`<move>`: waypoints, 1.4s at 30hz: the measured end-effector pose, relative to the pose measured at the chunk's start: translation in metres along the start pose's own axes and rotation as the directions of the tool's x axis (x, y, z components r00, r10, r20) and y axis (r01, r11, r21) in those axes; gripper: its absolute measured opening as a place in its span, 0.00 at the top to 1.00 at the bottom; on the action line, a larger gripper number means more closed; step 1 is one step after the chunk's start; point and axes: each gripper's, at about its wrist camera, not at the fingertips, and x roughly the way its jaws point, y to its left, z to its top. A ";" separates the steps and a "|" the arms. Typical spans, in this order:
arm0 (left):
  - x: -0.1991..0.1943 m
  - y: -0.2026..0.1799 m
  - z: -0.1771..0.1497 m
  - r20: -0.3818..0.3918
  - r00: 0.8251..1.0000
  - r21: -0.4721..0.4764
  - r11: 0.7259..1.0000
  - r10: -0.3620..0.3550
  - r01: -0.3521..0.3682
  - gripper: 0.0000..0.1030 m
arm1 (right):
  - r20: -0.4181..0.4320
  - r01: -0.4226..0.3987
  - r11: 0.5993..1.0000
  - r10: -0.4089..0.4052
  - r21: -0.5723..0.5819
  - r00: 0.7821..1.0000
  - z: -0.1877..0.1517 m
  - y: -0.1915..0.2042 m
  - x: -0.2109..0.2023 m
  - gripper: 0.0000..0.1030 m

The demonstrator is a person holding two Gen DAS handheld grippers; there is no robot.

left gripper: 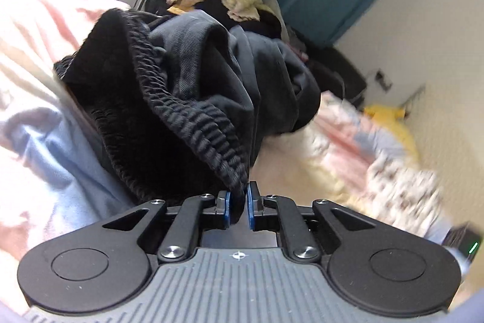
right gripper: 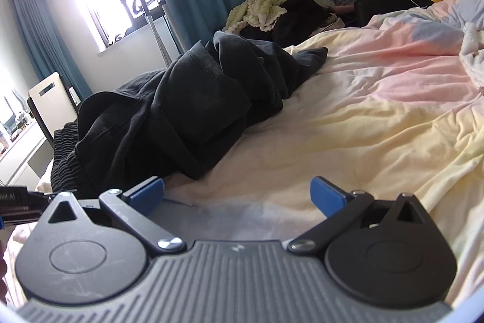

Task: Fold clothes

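Trousers (left gripper: 193,87), dark and crumpled, are lying on the pastel bedsheet (right gripper: 378,117), reaching toward 11 o'clock; the left gripper (left gripper: 238,206) is pinching their elastic waistband (left gripper: 193,123), while the right gripper (right gripper: 237,199) is hovering spread wide, holding nothing.

No text could be read for certain. A black block (right gripper: 15,200) at the left edge of the right wrist view bore pale letters, too blurred to make out.

Both wrist views look low along the bed (right gripper: 348,117), sharing the nearby dark trousers (left gripper: 187,87).
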 end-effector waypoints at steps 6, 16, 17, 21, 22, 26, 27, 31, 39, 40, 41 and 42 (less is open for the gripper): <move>0.000 0.030 0.018 0.103 0.993 -0.214 0.974 -0.051 0.072 0.34 | -0.007 -0.025 1.000 0.025 -0.005 1.000 0.000 0.002 0.002 0.00; 0.041 0.064 0.030 0.125 0.990 -0.374 0.921 -0.063 0.105 0.79 | -0.027 -0.030 0.999 0.030 0.035 0.999 -0.001 -0.004 0.012 0.00; 0.039 0.056 0.028 0.121 0.992 -0.335 0.938 -0.047 0.085 0.81 | -0.025 -0.022 0.999 0.023 0.037 0.999 -0.002 -0.006 0.015 0.00; 0.023 0.019 0.020 0.142 0.989 -0.170 0.983 -0.048 0.072 0.83 | -0.024 0.033 0.997 -0.032 0.065 0.999 0.002 -0.015 0.028 0.00; 0.015 0.009 0.018 0.151 0.985 -0.133 0.986 -0.080 0.101 0.83 | -0.018 0.033 0.997 -0.032 0.074 0.999 0.003 -0.017 0.029 0.00; -0.001 -0.028 -0.014 0.037 0.975 -0.016 0.975 -0.219 0.220 0.87 | 0.026 -0.028 0.992 0.025 0.126 0.999 0.003 -0.022 0.017 0.00; -0.001 -0.038 -0.024 -0.012 0.969 0.014 0.969 -0.245 0.245 0.89 | 0.045 -0.059 0.988 0.053 0.145 0.998 0.003 -0.024 0.013 0.00; 0.034 -0.068 -0.069 -0.189 0.978 0.182 0.976 -0.086 0.121 0.89 | 0.095 -0.124 0.981 0.110 0.148 0.989 0.008 -0.019 0.005 0.00; 0.039 -0.078 -0.072 -0.204 0.977 0.231 0.968 -0.055 0.103 0.83 | 0.032 -0.200 0.977 0.199 0.068 0.980 0.007 0.002 0.012 0.00; 0.034 -0.079 -0.070 -0.196 0.979 0.241 0.966 -0.050 0.098 0.83 | 0.018 -0.213 0.975 0.213 0.059 0.977 0.008 0.007 0.017 0.00; 0.028 -0.080 -0.067 -0.180 0.982 0.244 0.965 -0.049 0.093 0.83 | -0.002 -0.229 0.972 0.229 0.050 0.973 0.008 0.012 0.024 0.00; 0.025 -0.078 -0.064 -0.159 0.986 0.242 0.966 -0.052 0.090 0.81 | -0.028 -0.243 0.969 0.244 0.038 0.969 0.008 0.017 0.031 0.00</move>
